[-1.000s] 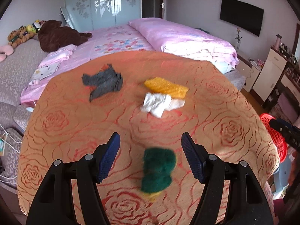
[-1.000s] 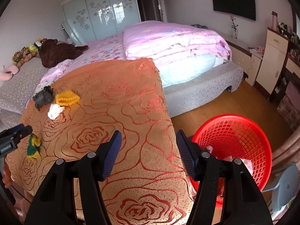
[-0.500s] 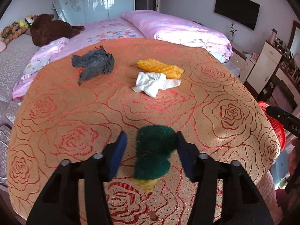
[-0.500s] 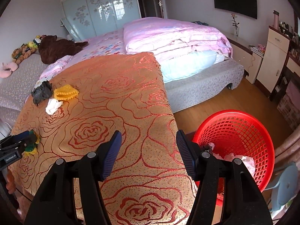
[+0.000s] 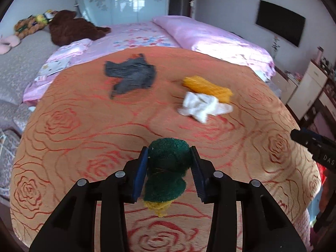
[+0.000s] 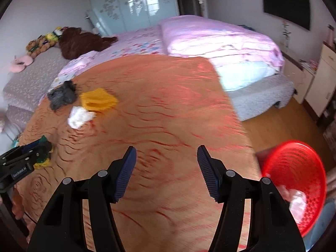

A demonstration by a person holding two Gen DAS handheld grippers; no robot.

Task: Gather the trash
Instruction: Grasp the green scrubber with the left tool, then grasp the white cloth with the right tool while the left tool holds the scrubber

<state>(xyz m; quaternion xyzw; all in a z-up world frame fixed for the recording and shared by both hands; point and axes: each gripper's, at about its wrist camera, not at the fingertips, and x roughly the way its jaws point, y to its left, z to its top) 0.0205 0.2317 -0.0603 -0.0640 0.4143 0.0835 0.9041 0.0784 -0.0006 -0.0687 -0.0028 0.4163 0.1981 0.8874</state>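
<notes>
A green scouring sponge [image 5: 168, 168] with a yellow underside lies on the orange rose-patterned cloth [image 5: 84, 126]. My left gripper [image 5: 169, 150] has it between the blue pads, which touch both its sides while the jaws are closing. Farther back lie a crumpled white tissue [image 5: 201, 107], a yellow cloth [image 5: 208, 87] and a grey rag [image 5: 132, 75]. My right gripper [image 6: 167, 149] hovers open over bare cloth with nothing between its fingers. The red mesh basket [image 6: 294, 168] stands on the floor at the lower right of the right wrist view, with pale trash inside.
A bed with pink bedding [image 6: 210, 40] runs behind the cloth-covered surface. Plush toys [image 5: 69, 27] sit at the back left. White cabinets [image 6: 323, 79] line the right wall over a wooden floor [image 6: 277, 126]. The cloth's right edge drops off next to the basket.
The left jaws have come together from wide apart onto the green sponge. The right gripper has swung left over the cloth, so the red basket now sits at the frame's right edge.
</notes>
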